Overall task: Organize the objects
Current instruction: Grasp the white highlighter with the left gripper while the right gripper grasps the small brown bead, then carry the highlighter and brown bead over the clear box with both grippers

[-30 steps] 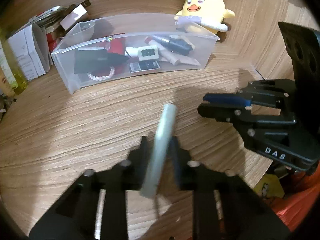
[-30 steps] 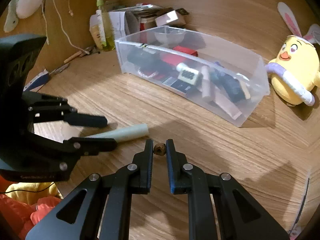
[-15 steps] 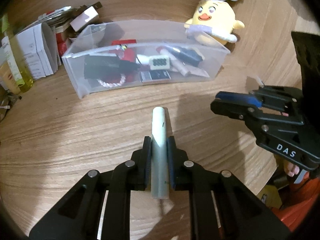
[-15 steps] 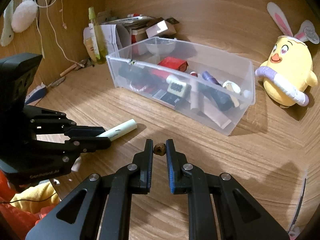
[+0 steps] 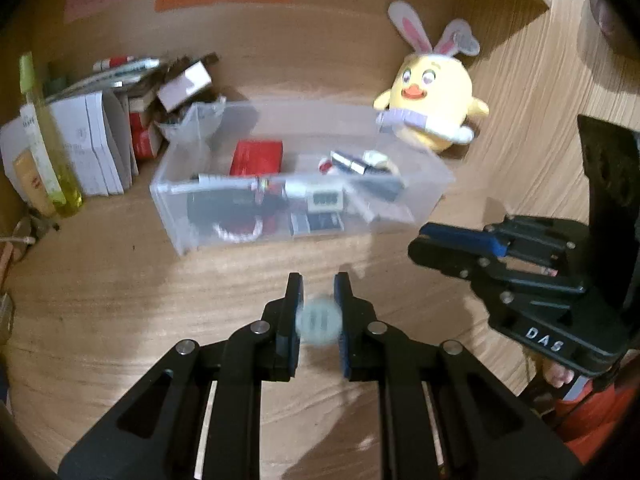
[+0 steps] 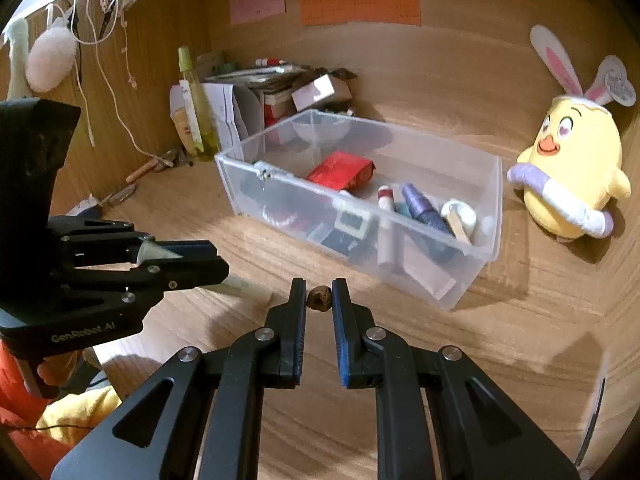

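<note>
**Both grippers loaded, short of the clear bin**

While the clear plastic bin [image 6: 476,196] sat open-topped in the middle of the wooden desk [image 6: 520,320], a broad strip of bare wood lay between its near wall and both grippers. The bin's near long wall ran slantwise across the right wrist view, its closest corner nearest the right gripper's fingers. Behind the bin a wooden back panel [image 6: 460,64] closed the space; a side panel with hanging cords stood on the left. A stack of papers and small boxes [image 5: 100,140] and a yellow-green bottle [image 6: 196,108] crowded the far left corner, and a yellow plush chick [image 6: 572,176] stood just beside the bin's right end. The bin already held a red packet [image 6: 340,170], a white tube, a purple item and other small things.

The left gripper [image 5: 318,300] was tilted downward over the bare desk, its jaws nearly closed and clamped on a pale green cylinder [image 5: 320,320], seen end-on and blurred in its own camera. In the right wrist view the cylinder poked out past both sides of the jaws. A hand [image 6: 56,372] held that gripper's handle at the lower left.

The right gripper [image 6: 319,300] was angled downward too, beside the left one and apart from it. Its jaws were pinched on a small brown lump [image 6: 319,298] at the very fingertips, clear of the desk.
</note>
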{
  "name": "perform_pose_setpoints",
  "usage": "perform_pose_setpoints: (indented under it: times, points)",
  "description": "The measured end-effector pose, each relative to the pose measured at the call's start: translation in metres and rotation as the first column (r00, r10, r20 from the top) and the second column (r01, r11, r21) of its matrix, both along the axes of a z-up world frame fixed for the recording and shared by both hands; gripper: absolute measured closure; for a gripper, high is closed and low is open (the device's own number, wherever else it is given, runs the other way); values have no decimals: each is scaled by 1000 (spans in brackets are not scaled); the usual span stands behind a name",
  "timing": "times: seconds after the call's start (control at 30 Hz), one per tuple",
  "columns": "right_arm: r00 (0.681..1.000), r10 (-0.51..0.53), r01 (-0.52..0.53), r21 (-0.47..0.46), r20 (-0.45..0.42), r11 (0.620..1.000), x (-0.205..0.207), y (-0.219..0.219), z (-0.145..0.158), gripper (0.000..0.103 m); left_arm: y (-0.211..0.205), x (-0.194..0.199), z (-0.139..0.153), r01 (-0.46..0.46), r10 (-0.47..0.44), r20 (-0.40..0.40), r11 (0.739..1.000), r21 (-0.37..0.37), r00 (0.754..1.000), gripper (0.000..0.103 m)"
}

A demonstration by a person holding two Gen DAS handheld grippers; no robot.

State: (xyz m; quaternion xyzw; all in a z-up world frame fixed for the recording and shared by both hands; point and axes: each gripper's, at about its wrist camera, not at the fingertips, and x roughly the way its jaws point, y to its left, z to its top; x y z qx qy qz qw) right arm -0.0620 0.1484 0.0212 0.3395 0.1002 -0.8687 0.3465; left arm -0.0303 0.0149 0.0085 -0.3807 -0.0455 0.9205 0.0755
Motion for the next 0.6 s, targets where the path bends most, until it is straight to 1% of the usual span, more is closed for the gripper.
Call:
perform_pose_setpoints:
  times: [0.17, 0.4, 0.53, 0.6]
  points:
    - [1000, -9, 8, -23, -21, 1000, -5, 1, 10, 91, -1, -4, 13, -3, 3, -39, 1000, 5, 999, 88]
    - [998, -33, 30, -55, -61, 998, -13, 4, 29, 91, -10, -8, 30, -16, 19, -91, 999, 38, 996, 89]
    - [996, -48, 42, -67, -79, 997, -21, 7, 37, 91, -15, -13, 39, -13, 20, -104, 998, 62, 994, 88]
    - [995, -55, 49, -72, -86, 996, -26, 8, 41, 91, -16, -17, 43, -18, 25, -113, 998, 60, 993, 88]
